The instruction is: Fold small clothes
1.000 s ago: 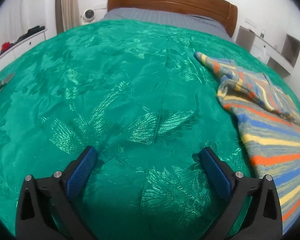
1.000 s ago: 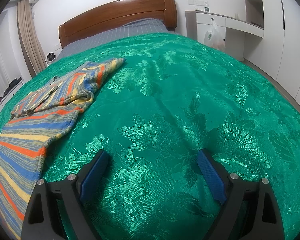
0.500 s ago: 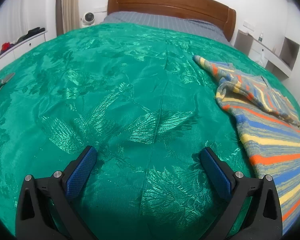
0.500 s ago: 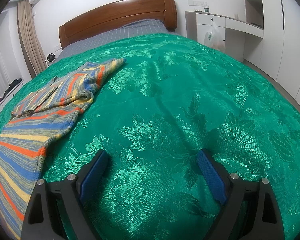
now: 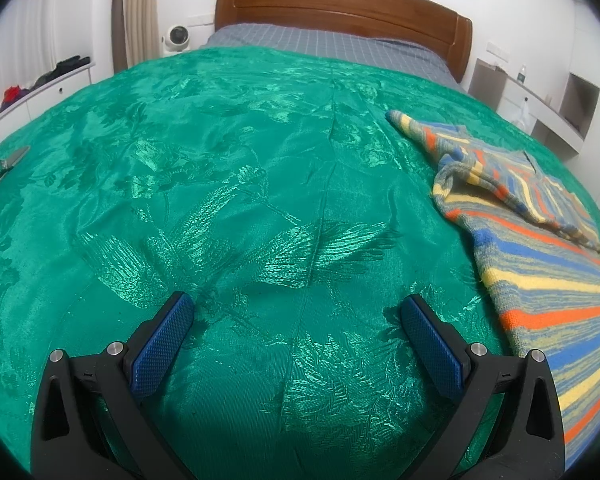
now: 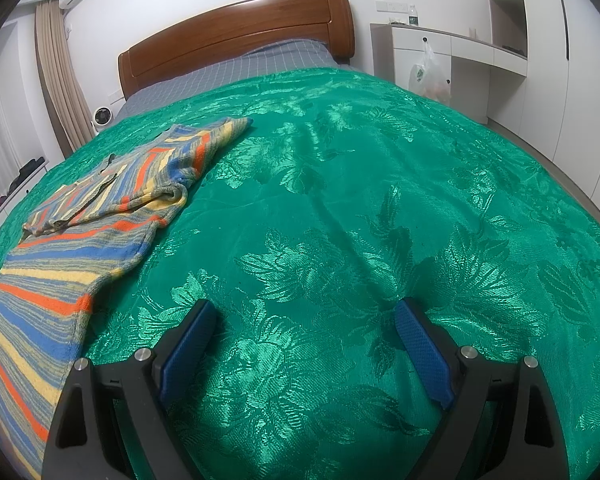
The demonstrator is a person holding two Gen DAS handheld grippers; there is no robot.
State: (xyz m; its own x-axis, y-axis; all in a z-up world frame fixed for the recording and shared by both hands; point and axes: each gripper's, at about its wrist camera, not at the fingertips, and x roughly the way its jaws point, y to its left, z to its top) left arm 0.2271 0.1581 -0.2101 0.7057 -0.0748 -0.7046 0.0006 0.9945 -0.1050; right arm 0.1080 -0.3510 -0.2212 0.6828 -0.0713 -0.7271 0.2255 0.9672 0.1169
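Both claws are spread wide with nothing between the blue pads, the left gripper [image 5: 294, 306] and right gripper [image 6: 304, 312] just hanging over the green bedspread [image 5: 260, 152]. The striped sweater [image 6: 100, 216] lies flat on the bed between them, one sleeve folded across its chest, neither gripper touching it

The left gripper [image 5: 296, 316] and right gripper [image 6: 304, 320] both angled downward, blue-padded jaws spread wide, gripping nothing.
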